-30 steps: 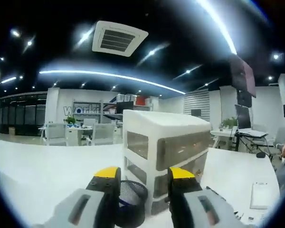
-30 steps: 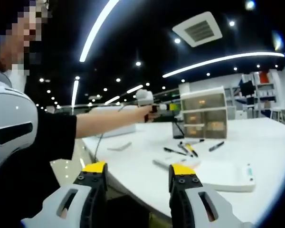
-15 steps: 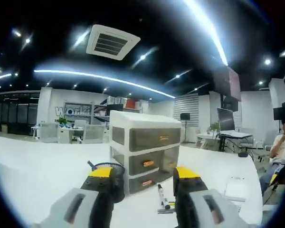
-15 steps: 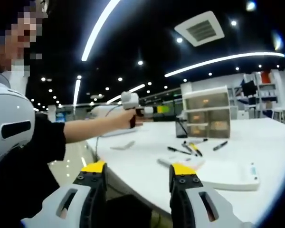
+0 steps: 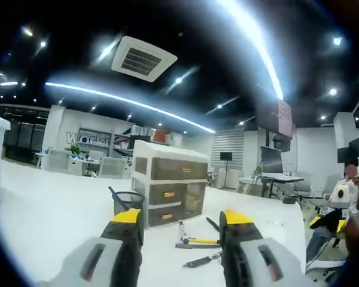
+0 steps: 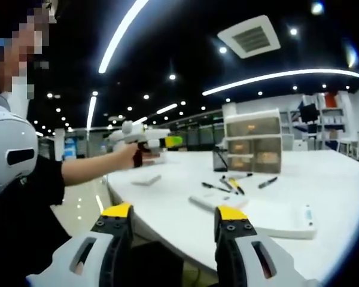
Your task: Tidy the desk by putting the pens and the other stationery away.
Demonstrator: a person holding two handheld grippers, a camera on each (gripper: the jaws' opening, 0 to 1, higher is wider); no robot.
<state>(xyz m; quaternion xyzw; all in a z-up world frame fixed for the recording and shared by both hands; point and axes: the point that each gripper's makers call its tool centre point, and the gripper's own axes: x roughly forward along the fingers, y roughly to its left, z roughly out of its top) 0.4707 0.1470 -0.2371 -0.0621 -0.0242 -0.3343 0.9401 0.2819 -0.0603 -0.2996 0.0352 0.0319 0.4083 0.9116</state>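
- In the left gripper view we find the left gripper [image 5: 180, 222] with its jaws set wide apart and nothing between them; it is held above the white desk [image 5: 48, 209].
- Just beyond its tips, between the jaws, several pens [image 5: 194, 242] lie loose on the desk, one dark pen [image 5: 203, 259] nearest, a yellow-banded one behind it.
- Ahead and slightly left of the left jaw stands a black mesh cup [image 5: 128, 201] with a dark stick leaning out of it.
- Touching or just beside the cup, further on, stands a three-drawer unit [image 5: 170, 190], drawers closed.
- At the far right of this view we note the right gripper [image 5: 342, 200] in a person's hand.
- In the right gripper view the right gripper [image 6: 175, 213] is likewise wide open and empty, held off the near edge of the desk [image 6: 347, 191].
- Ahead of its right jaw lie a flat white block [image 6: 214, 200] and a white pad [image 6: 284, 216].
- Beyond them the pens [image 6: 230, 184] are scattered, then the cup [image 6: 221, 159] and drawer unit [image 6: 252, 141].
- To the left, a person's arm [image 6: 90, 170] extends over the desk corner, holding the left gripper [image 6: 145, 136]; a small white item [image 6: 146, 179] lies below it.
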